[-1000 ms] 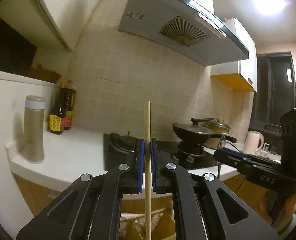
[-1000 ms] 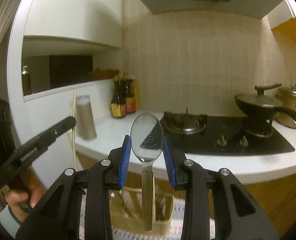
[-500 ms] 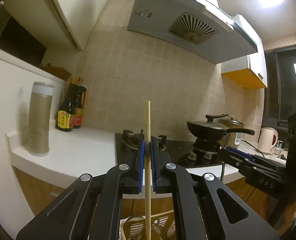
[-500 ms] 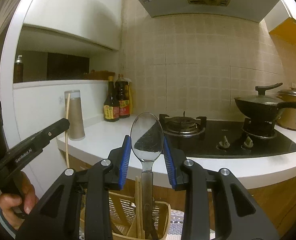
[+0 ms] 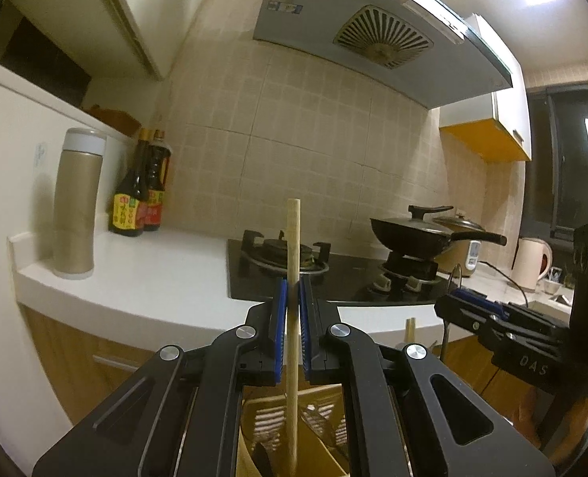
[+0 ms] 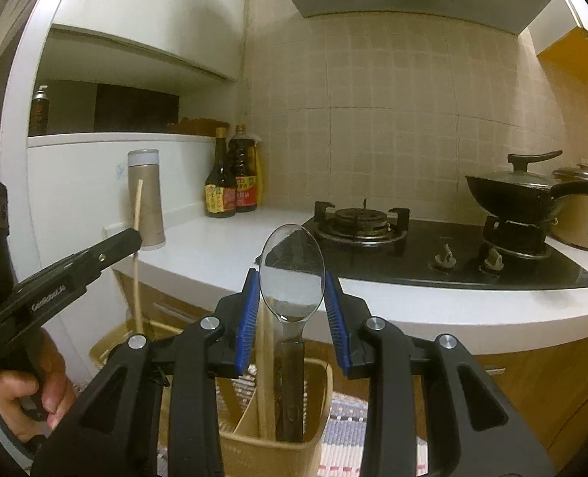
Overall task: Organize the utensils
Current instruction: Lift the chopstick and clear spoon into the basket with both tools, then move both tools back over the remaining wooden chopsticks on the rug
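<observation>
Since a second ago both tools dropped toward the holder: the utensil holder (image 6: 278, 429) was barely in the bottom edge of the right wrist view, now it fills the bottom centre with the spoon (image 6: 292, 274) handle already down inside a compartment, next to a wooden stick standing there. So I judge the spoon is basically placed and the insert step is nearly done. My right gripper (image 6: 293, 310): the blue pads sit either side of the spoon bowl with what looks like a thin gap on each side, wider than half a second ago, so I read it as letting go or just released; can't be fully sure the pads are off the metal. My left gripper (image 5: 293, 334) is clamped narrow on the chopstick (image 5: 293, 262), stick upright, top end poking above the fingers at frame centre, lower end reaching into the holder at the bottom of the left wrist view; whether the tip touches the holder floor I cannot tell. In the right wrist view the left gripper comes in from the left edge, angled up to the right, my hand (image 6: 35, 389) on the grip at lower left, chopstick vertical through its tip. Both tools point roughly level toward the stove (image 6: 433, 246) and white counter (image 5: 143, 274) behind. Next I'd judge: back the right tool off, then open the left to drop the chopstick.
</observation>
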A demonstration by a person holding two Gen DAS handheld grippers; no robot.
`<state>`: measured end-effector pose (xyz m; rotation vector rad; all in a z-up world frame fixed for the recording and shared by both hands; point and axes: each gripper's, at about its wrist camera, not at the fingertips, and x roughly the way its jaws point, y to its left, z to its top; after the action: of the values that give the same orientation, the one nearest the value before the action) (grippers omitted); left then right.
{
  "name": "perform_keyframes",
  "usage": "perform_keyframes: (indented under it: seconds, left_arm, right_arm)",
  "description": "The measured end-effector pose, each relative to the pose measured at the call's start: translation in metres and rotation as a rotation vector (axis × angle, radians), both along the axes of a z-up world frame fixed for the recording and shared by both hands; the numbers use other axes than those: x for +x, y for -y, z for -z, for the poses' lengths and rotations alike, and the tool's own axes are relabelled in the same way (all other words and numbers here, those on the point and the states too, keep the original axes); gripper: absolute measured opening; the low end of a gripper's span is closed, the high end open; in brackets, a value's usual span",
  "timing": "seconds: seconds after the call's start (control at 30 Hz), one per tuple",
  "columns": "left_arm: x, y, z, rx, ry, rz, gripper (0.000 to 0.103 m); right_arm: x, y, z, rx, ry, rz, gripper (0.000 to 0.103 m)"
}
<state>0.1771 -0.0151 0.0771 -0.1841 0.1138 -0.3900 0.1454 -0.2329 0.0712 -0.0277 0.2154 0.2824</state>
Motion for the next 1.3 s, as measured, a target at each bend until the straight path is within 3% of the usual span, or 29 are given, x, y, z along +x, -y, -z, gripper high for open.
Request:
perform_keyframes:
  seconds: [0.17, 0.23, 0.3, 0.57, 0.83, 0.93, 1.03, 1.17, 1.3]
  left_arm:
    - [-0.012, -0.003, -0.002, 0.016, -0.021, 0.017, 0.02]
    - [-0.019, -0.004, -0.004, 0.02, -0.027, 0.026, 0.028]
    - [-0.032, -0.007, -0.008, 0.034, -0.029, 0.03, 0.035]
    - [-0.082, -0.015, -0.025, 0.057, -0.098, 0.073, 0.035]
    - [-0.113, -0.017, -0.022, 0.098, -0.211, 0.128, 0.035]
    - [-0.12, -0.014, -0.011, 0.137, -0.276, 0.144, 0.035]
    - [-0.122, -0.009, 0.014, 0.176, -0.404, 0.183, 0.035]
    - [-0.12, -0.003, 0.051, 0.231, -0.551, 0.179, 0.036]
    - [-0.109, -0.006, 0.089, 0.226, -0.714, 0.197, 0.036]
  right_arm:
    - [-0.014, 0.005, 0.003, 0.005, -0.044, -0.018, 0.032]
    - [-0.021, 0.009, 0.004, 0.018, -0.064, -0.03, 0.05]
    - [-0.031, 0.013, 0.003, 0.03, -0.076, -0.036, 0.051]
    - [-0.075, 0.019, -0.004, 0.05, -0.183, -0.029, 0.051]
    - [-0.13, -0.001, -0.003, -0.003, -0.258, -0.04, 0.051]
    - [-0.147, -0.012, 0.003, -0.029, -0.29, -0.048, 0.051]
    - [-0.16, -0.02, 0.018, -0.029, -0.344, -0.031, 0.051]
    - [-0.166, -0.026, 0.052, 0.025, -0.47, -0.042, 0.051]
    - [-0.171, -0.036, 0.088, 0.057, -0.576, -0.044, 0.047]
